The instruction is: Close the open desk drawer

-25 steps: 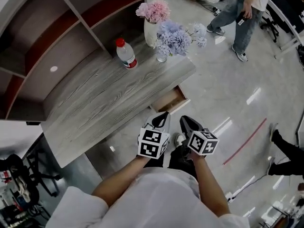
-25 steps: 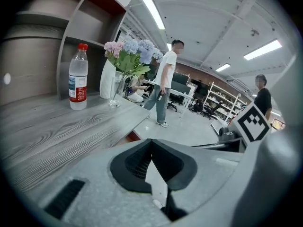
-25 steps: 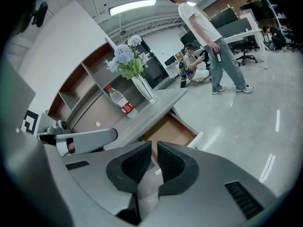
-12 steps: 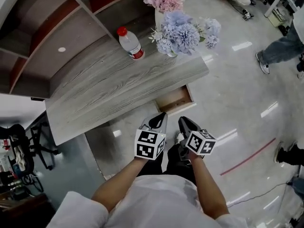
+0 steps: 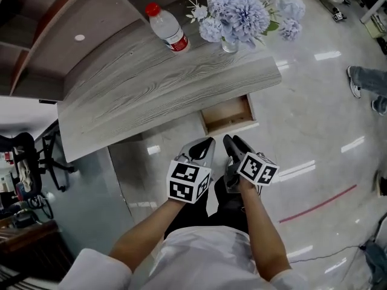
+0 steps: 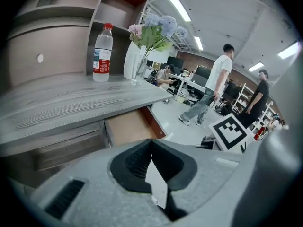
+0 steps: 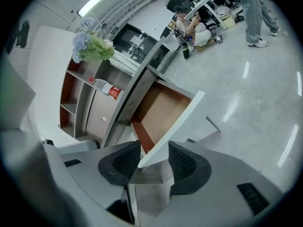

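Note:
The desk drawer [image 5: 228,115] stands pulled out under the right end of the grey wood desk top [image 5: 151,83], its brown inside bare. Both grippers hang side by side just in front of it. My left gripper [image 5: 207,144] is shut and holds nothing; in the left gripper view its pads meet at the tips of my left gripper [image 6: 151,148], with the drawer [image 6: 130,126] ahead and to the left. My right gripper [image 5: 231,142] is open, its jaws having just been opening. In the right gripper view the drawer's white front [image 7: 177,126] shows in the gap of my right gripper [image 7: 151,157]; touch cannot be told.
A water bottle [image 5: 168,27] and a vase of blue flowers [image 5: 245,11] stand on the desk, with shelves behind. A person's feet [image 5: 363,83] show at the right, and people [image 6: 208,93] stand further off. A red line [image 5: 314,204] crosses the glossy floor.
Both grippers have sunk toward the drawer, which now lies closer in front of them. The right gripper's jaws have parted. The person near the desk's far end has left the head view.

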Available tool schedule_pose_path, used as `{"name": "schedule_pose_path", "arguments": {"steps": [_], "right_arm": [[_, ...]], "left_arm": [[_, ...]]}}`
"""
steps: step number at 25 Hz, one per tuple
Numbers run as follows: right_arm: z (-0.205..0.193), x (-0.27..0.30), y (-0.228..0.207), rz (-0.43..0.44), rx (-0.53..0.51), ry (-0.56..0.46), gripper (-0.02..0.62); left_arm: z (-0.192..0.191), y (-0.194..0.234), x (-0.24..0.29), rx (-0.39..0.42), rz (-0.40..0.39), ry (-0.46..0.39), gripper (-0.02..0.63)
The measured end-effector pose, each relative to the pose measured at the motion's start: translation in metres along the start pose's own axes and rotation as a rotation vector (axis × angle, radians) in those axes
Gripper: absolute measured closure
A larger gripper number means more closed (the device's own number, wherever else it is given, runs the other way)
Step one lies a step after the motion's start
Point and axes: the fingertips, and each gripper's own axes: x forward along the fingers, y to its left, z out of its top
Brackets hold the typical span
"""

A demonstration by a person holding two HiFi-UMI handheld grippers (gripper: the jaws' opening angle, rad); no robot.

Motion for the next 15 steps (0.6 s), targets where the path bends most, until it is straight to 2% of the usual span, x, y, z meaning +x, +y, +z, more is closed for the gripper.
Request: {"name": "schedule_pose_path", "arguments": {"steps": [4, 9, 15], "right_arm": [[-0.009, 0.011, -0.013, -0.003, 0.089, -0.002, 0.422], [-0.005, 0.023, -0.028, 0.009, 0.191, -0.053, 0.394], [-0.003, 0.034, -0.035, 0.032, 0.265, -0.080, 0.383]], "left_arm": [[-0.005, 0.009, 0.001, -0.032, 0.030, -0.013, 0.603], [-0.008, 0.014, 0.004, -0.048, 0.040, -0.027, 0.603], [-0.010, 0.025, 0.005, -0.067, 0.059, -0.032, 0.603]]}}
